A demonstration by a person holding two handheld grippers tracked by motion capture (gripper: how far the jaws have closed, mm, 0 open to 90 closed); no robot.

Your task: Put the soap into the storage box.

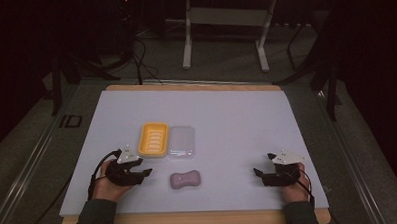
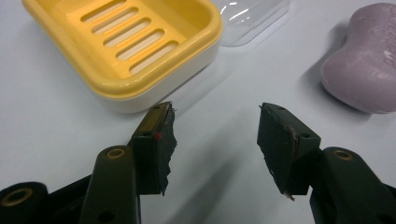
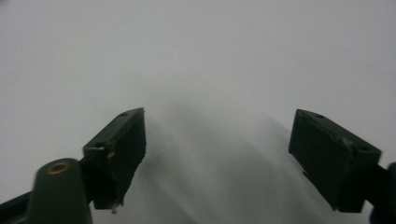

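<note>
left tool nearest the soap

left tool, jaws parted and empty, sits just left of the purple soap, which lies lengthwise across the table; right tool, also gaping and empty, well apart.

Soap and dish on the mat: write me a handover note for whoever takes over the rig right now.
Left gripper: open, holding nothing, low over the mat, just left of the soap and near the dish's front corner.
Right gripper: open, holding nothing, at the mat's right side, away from everything.
Dish: yellow, slotted, nothing in it. Clear lid lies right beside it.
Soap: purple bar on the mat, in front of the lid, untouched.
Done: lid is off.
Left, probably: soap into dish, maybe lid on.
</note>
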